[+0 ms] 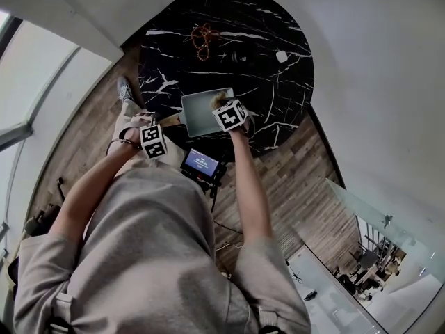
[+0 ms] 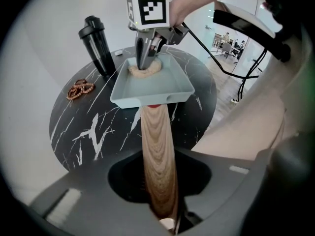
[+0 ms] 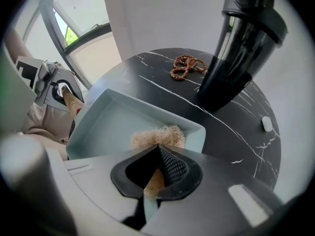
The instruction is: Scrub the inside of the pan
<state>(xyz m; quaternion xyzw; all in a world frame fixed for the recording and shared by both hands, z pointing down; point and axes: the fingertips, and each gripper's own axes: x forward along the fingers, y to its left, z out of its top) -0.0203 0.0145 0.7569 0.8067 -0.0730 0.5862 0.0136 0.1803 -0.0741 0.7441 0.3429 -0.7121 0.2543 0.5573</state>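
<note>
Your left gripper point(image 2: 160, 200) is clamped on the wooden handle point(image 2: 157, 146) of the pan point(image 2: 150, 90), which sits near the edge of the table point(image 2: 93, 127) with the handle overhanging toward you. Your right gripper point(image 3: 156, 175) is pinched narrow on the fibrous scrubber point(image 3: 158, 135), pressed against the pan's far wall. Risks noted: hard strokes there may tip or skid the pan if the handle grip twists; the thin pinch may shed the scrubber; an overshoot past the wall may strike the black bottle point(image 3: 236, 48) near it.
</note>
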